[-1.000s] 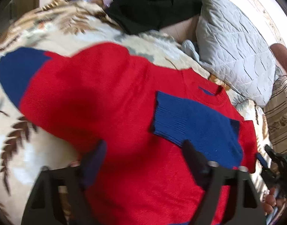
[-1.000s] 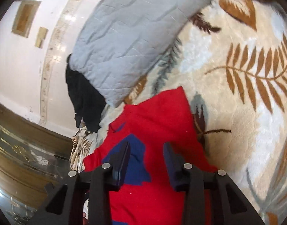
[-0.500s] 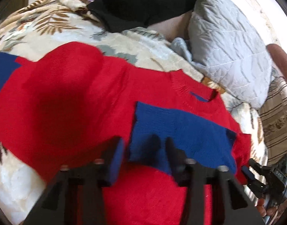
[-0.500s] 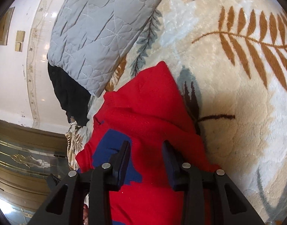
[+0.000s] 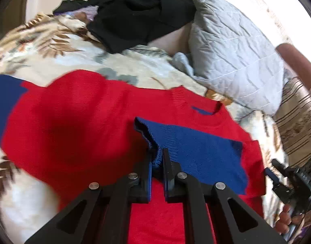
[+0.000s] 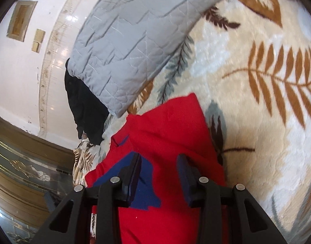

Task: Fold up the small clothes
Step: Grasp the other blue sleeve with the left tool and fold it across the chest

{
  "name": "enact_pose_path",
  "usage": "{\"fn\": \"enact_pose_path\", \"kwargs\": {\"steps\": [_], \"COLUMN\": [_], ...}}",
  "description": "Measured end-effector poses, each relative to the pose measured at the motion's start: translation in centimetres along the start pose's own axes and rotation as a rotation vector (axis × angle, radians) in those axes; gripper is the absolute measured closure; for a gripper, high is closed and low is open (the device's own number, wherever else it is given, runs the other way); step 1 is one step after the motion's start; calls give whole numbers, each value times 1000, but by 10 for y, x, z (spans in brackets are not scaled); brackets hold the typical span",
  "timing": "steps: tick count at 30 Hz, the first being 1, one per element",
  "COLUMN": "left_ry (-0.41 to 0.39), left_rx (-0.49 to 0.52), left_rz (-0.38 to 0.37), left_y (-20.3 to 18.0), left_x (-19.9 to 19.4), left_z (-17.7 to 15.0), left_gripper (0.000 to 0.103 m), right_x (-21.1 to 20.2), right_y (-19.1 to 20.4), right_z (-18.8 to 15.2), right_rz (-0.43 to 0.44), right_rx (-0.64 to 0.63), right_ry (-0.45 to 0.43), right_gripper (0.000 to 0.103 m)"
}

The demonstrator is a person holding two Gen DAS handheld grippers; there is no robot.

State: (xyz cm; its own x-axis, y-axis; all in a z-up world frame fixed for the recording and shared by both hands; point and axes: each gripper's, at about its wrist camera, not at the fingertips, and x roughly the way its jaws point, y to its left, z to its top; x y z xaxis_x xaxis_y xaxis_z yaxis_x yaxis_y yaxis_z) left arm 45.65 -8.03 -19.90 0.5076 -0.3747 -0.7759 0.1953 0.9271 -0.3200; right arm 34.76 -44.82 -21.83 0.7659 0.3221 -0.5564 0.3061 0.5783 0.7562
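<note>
Red sweater (image 5: 74, 126) lay spread across leaf-print blanket (image 5: 43, 46), filling centre and lower frame. Left tool (image 5: 157, 158) pinched blue cuff (image 5: 175, 142) of folded-in sleeve, centre frame. Right tool (image 6: 158, 172) spread, fingers apart over sweater, lower centre. Grey pillow (image 5: 232, 46) upper right; black garment (image 5: 139, 10) top centre.

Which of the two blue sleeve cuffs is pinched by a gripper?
The blue cuff folded onto the sweater's chest, in the left gripper; the other lies untouched at far left.
</note>
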Motion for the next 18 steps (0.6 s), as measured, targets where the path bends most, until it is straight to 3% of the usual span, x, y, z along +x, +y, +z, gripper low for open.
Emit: {"fn": "enact_pose_path", "kwargs": {"steps": [4, 8, 11, 13, 16, 18], "left_ry": [26, 73, -5, -74, -183, -196], "left_rx": [-1, 10, -1, -49, -195, -329], "left_rz": [14, -25, -17, 11, 97, 136], "left_y": [11, 20, 42, 68, 126, 174], "left_x": [-2, -12, -46, -72, -107, -119], "left_z": [-3, -5, 2, 9, 17, 16], "left_gripper": [94, 89, 80, 50, 42, 42], "right_x": [8, 25, 19, 8, -2, -1], "right_y": [0, 0, 5, 11, 19, 25], "right_z": [-2, -8, -9, -8, -10, -15], "right_rz": [3, -60, -52, -32, -5, 1], "right_rx": [1, -21, -33, -59, -82, -106], "right_ry": [1, 64, 48, 7, -35, -26], "right_gripper": [62, 52, 51, 50, 47, 47]}}
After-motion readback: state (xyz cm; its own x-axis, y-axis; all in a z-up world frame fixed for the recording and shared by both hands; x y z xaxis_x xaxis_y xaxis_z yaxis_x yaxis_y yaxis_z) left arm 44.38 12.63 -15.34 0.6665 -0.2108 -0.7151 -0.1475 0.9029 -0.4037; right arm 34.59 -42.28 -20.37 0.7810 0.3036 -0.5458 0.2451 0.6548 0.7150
